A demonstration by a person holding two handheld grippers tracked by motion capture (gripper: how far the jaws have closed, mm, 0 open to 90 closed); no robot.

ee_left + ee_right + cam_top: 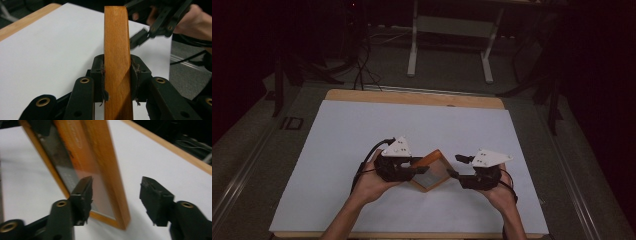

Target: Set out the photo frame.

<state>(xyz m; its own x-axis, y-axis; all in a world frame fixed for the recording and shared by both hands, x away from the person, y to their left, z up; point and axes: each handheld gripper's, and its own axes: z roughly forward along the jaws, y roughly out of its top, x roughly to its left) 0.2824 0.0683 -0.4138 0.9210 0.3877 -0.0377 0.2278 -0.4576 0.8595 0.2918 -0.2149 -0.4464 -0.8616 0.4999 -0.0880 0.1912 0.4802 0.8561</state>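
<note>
A wooden picture frame (pixel 435 159) with a glass pane stands tilted on edge over the white sheet (pixel 362 130). My left gripper (pixel 417 168) is shut on the frame's left side. In the left gripper view its pads clamp the wooden rail (pixel 117 50), which runs straight up between them. My right gripper (pixel 455 165) is open just right of the frame. In the right gripper view (pixel 116 192) the frame's near rail (pixel 105 157) and lower corner sit between the spread jaws, touching neither. A finger (pixel 137 38) of the right gripper shows beyond the rail.
The white sheet covers most of a wooden table, whose bare rim (pixel 412 97) shows at the far side. Behind the table the room is dark, with a white table stand (pixel 452 30) and cables on the floor (pixel 362 70).
</note>
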